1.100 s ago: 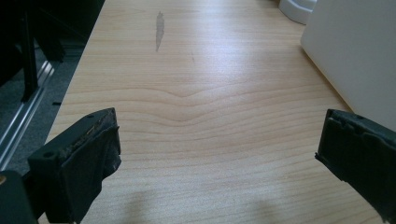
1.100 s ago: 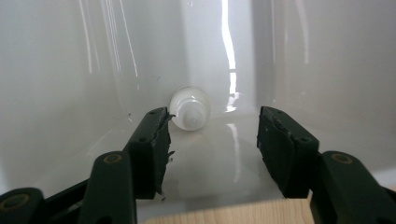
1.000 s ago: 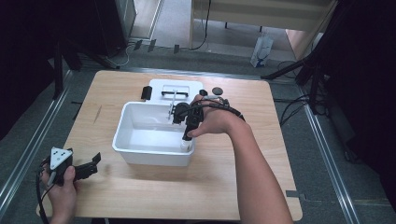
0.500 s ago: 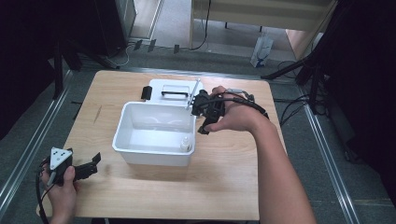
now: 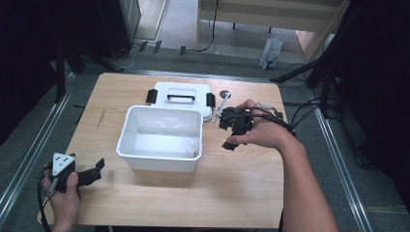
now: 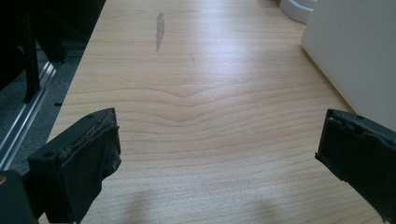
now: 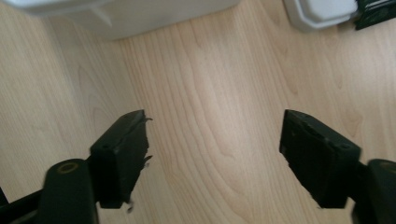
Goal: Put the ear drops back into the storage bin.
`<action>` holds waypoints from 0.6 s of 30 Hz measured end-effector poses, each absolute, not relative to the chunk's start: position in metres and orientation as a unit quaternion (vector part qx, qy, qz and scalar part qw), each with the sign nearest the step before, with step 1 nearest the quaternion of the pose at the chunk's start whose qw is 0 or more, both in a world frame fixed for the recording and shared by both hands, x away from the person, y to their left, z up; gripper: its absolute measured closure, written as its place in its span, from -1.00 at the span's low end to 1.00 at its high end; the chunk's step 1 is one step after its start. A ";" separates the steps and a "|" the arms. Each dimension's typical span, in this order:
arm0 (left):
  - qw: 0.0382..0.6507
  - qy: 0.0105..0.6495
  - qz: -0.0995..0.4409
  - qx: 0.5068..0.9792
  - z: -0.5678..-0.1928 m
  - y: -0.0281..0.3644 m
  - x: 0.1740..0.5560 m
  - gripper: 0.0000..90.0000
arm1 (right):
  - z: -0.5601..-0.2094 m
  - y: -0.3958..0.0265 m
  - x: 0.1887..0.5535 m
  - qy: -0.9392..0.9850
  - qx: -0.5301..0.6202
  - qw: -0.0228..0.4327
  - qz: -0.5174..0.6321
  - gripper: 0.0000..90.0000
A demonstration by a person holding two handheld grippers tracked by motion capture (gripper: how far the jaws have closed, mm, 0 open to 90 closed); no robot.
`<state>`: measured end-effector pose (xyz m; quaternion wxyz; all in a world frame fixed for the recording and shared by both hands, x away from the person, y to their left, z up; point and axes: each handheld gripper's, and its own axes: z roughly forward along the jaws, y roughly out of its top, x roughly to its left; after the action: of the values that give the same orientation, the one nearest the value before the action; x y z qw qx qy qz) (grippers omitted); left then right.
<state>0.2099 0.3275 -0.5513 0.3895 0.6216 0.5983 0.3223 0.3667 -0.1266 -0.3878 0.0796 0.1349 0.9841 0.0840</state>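
High view: white bin [image 5: 159, 126] at frame centre holds a small bottle [image 5: 192, 148] in its lower-right corner. Right gripper [image 5: 234, 130], jaws spread and empty, sits just right of the bin, nearer the bottle. Lid [image 5: 181, 92] lies beyond. Left gripper [image 5: 89, 174], spread, lower left.

counter [image 5: 241, 193]: pale wood with wavy grain, one dark grey streak near its left side
bin [image 5: 126, 135]: plain white, inside and out
lid [image 5: 181, 90]: white, with a black handle and black clips at both ends
bottle [image 5: 192, 149]: whitish, small, inside the bin
left tool [image 5: 94, 170]: black, with a grey three-cornered plate dotted black
right tool [image 5: 231, 137]: black, black cable
floor [image 5: 29, 140]: dark grey, with pale metal rails
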 end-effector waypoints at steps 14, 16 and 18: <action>0.389 0.597 0.324 0.622 -0.551 0.327 0.210 -1.00 | -0.420 -0.168 0.344 0.975 0.168 0.094 0.110 -0.69; 0.388 0.597 0.324 0.623 -0.551 0.327 0.210 -1.00 | -0.428 -0.179 0.340 0.972 0.182 0.088 0.120 -0.70; 0.388 0.597 0.324 0.623 -0.551 0.327 0.210 -1.00 | -0.435 -0.187 0.338 0.968 0.198 0.091 0.125 -0.71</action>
<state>0.2098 0.3269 -0.5512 0.3877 0.6231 0.5971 0.3239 0.3378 -0.1874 -0.4351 0.0908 0.1981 0.9679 0.1254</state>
